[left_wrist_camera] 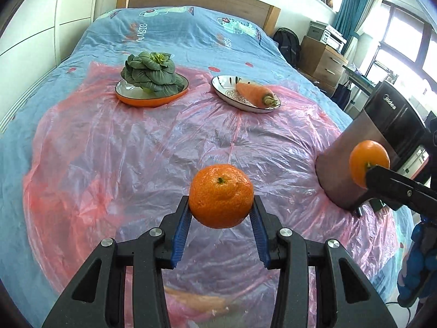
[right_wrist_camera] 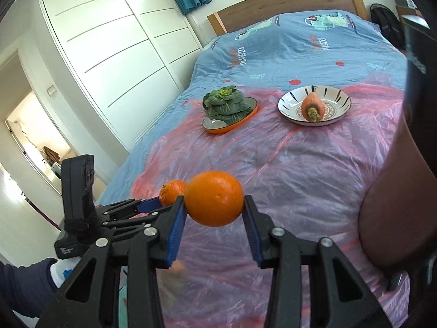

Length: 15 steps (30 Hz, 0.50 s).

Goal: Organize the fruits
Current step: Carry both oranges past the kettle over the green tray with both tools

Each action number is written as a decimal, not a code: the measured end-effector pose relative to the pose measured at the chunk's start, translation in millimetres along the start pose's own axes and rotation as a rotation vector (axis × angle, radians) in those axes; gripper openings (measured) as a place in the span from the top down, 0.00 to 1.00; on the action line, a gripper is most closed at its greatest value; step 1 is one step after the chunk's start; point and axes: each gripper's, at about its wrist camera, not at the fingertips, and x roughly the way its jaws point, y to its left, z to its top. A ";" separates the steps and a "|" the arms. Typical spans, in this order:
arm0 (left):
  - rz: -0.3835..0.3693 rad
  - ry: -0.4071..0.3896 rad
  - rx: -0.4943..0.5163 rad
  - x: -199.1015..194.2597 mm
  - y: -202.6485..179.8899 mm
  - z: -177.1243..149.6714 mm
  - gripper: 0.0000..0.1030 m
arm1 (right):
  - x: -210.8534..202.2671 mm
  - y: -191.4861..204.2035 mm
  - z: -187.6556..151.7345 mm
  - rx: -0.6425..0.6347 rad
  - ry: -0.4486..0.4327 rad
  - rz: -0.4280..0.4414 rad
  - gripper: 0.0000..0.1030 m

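My left gripper (left_wrist_camera: pixel 221 205) is shut on a bumpy mandarin (left_wrist_camera: pixel 220 195), held above the pink plastic sheet (left_wrist_camera: pixel 136 150). My right gripper (right_wrist_camera: pixel 214 205) is shut on a smooth orange (right_wrist_camera: pixel 213 198), also lifted off the bed. In the left wrist view the right gripper's orange (left_wrist_camera: pixel 368 166) hangs at the right, in front of a dark appliance. In the right wrist view the left gripper's mandarin (right_wrist_camera: pixel 172 191) shows just left of the orange. Far across the sheet stand an orange-rimmed dish (left_wrist_camera: pixel 153 95) with a leafy green vegetable (left_wrist_camera: pixel 151 71) and a white patterned plate (left_wrist_camera: pixel 245 93) with a carrot (left_wrist_camera: pixel 255 93).
A tall dark and steel appliance (left_wrist_camera: pixel 377 142) stands on the sheet's right edge and fills the right side of the right wrist view as a close steel appliance wall (right_wrist_camera: pixel 396 191). Another carrot (left_wrist_camera: pixel 191 298) lies on the sheet below the left gripper. White wardrobes (right_wrist_camera: pixel 109 41) flank the bed's left.
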 end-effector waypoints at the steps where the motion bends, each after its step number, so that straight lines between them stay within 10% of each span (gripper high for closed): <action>1: -0.008 -0.005 -0.001 -6.4 -2.2 -1.6 0.64 | -11.1 -0.3 -4.0 0.019 -0.007 0.023 0.57; 15: -0.189 -0.096 0.073 -91.6 -83.9 2.9 0.64 | -157.7 -5.4 -31.3 0.118 -0.163 0.115 0.57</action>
